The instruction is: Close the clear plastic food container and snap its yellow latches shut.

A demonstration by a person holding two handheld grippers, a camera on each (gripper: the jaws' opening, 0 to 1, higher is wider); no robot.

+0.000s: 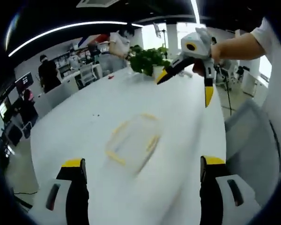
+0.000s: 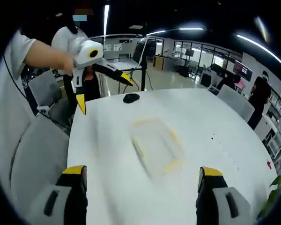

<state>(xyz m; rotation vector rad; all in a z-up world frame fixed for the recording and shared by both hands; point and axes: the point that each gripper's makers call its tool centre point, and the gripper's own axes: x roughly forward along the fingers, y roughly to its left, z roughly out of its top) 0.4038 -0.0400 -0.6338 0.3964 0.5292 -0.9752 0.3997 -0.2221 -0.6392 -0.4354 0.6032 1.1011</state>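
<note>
Both claws (image 1: 139, 176) (image 2: 140, 183) gape wide above the container (image 1: 132, 139) on the table (image 1: 84, 112), touching nothing.

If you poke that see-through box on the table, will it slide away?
Probably. The box looks thin, clear and empty, so likely light, and the white table looks smooth. It sits low and flat, so tipping seems unlikely. Its lid may flex; the picture is too blurred to tell.

Too blurred ahead betw jaws to tell lid or latches of container (image 1: 133, 139), same in right gripper view (image 2: 158, 146).
</note>
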